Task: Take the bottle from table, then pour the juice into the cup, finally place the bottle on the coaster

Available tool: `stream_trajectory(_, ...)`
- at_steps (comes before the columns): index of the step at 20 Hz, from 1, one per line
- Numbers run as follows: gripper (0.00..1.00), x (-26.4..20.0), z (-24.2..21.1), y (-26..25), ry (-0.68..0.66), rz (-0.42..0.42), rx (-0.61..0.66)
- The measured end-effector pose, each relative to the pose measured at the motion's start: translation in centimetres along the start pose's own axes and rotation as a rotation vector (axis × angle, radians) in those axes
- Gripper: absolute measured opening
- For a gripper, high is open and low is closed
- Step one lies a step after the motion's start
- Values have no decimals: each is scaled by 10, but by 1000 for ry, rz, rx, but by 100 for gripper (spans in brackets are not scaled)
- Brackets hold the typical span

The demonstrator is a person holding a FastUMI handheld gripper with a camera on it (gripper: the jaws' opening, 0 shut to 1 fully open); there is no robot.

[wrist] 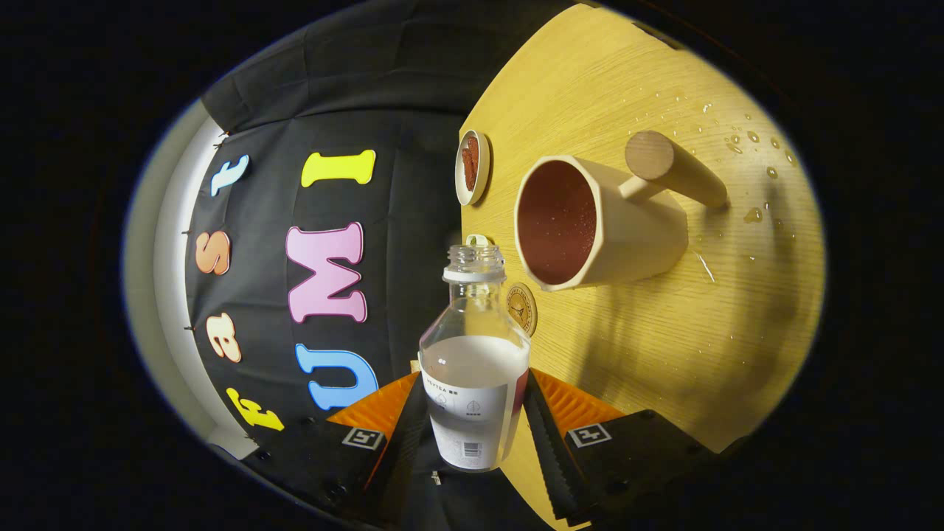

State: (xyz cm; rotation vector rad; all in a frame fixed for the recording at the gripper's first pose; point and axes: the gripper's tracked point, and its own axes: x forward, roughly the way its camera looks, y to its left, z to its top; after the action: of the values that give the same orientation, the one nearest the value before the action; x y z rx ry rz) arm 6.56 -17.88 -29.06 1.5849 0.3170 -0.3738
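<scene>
My gripper (474, 413) is shut on a clear uncapped bottle (472, 361), one finger pressing each side of its labelled lower body. White juice fills the bottle's lower half. My view is rolled, so the wooden table (664, 332) stands up along the right. Just beyond the bottle's open mouth stands a cream cup (612, 228) with a red-brown inside and a round wooden handle; its opening faces the bottle's neck. A small round brown coaster (523, 310) lies on the table between cup and bottle, partly hidden behind the bottle's shoulder.
A small white dish (472, 167) with red-brown contents sits near the table edge beyond the cup. Water drops (745, 140) dot the table past the cup's handle. The black booth wall hangs behind the bottle.
</scene>
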Motion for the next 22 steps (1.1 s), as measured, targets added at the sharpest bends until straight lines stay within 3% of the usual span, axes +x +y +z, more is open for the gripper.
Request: stream_trajectory(22,75,1,14,3,-54,25,305)
